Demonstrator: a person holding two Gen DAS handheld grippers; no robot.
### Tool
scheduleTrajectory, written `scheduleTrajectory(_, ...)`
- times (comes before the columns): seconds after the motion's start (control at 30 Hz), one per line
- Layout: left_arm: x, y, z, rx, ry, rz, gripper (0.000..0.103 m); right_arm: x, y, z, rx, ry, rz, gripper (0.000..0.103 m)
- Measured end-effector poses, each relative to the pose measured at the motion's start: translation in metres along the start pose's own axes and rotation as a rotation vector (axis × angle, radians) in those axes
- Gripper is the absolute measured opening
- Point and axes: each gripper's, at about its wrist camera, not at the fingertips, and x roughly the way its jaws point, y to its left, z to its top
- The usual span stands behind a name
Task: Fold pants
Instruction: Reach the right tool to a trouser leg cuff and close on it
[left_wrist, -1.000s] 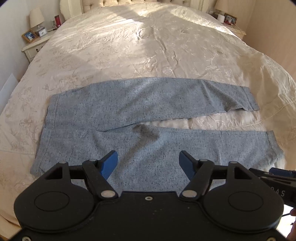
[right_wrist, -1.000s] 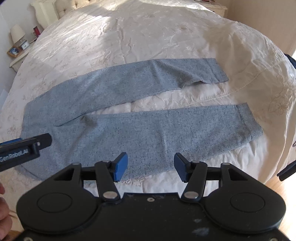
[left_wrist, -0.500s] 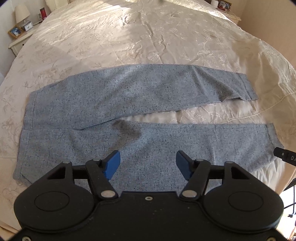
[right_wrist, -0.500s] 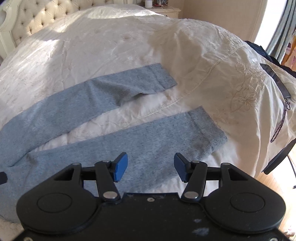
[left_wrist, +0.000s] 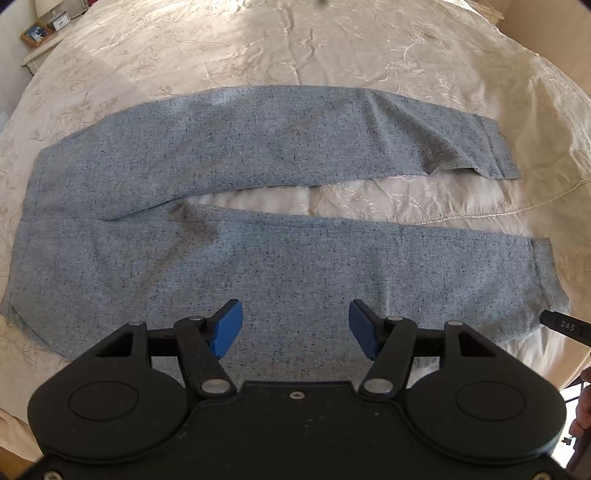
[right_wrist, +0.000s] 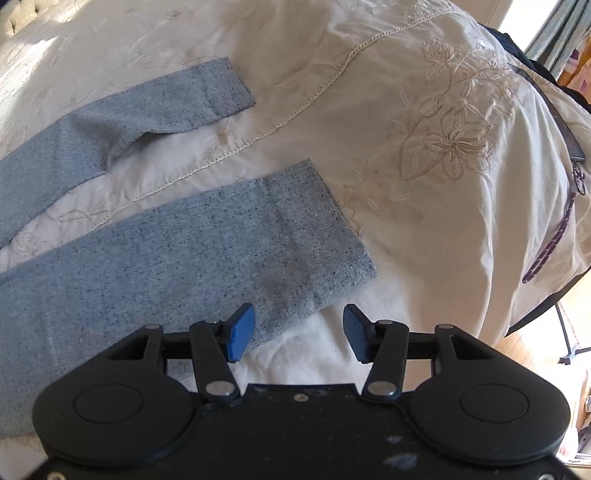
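Grey pants are spread flat on the cream bedspread, 2 legs parted. The left gripper is held wide above the near leg's thigh, nothing gripped. The right gripper is likewise spread wide, the near hem just ahead of its left finger.

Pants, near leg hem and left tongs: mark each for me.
pants (left_wrist: 236, 155), left wrist view, upper part of the far leg
near leg hem (right_wrist: 332, 236), right wrist view, cuff band
left tongs (left_wrist: 295, 328), left wrist view, midway between the blue tips
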Motion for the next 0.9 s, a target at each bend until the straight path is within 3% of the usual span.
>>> scheduleTrajectory(0.17,0.004,-0.021,0.005,-0.008,0.003,0.012,0.065,0.040,0.008,0.031,-0.047,-0.009,0.022,0.053)
scheduleTrajectory(0.33,0.011,-0.038,0.010,0.006,0.002,0.018,0.065,0.042,0.016,0.056,-0.057,-0.077,0.073,0.052)
scheduleTrajectory(0.43,0.019,-0.051,0.013,0.015,0.000,0.011,0.065,0.025,0.004,0.049,-0.022,-0.115,0.089,0.052)
scheduleTrajectory(0.67,0.041,-0.087,0.014,0.112,-0.001,-0.016,0.065,0.012,-0.042,0.005,0.018,-0.114,-0.001,0.052)
scheduleTrajectory(0.9,0.048,-0.104,0.014,0.159,0.017,-0.023,0.065,0.038,-0.059,0.007,0.123,-0.071,0.078,0.050)
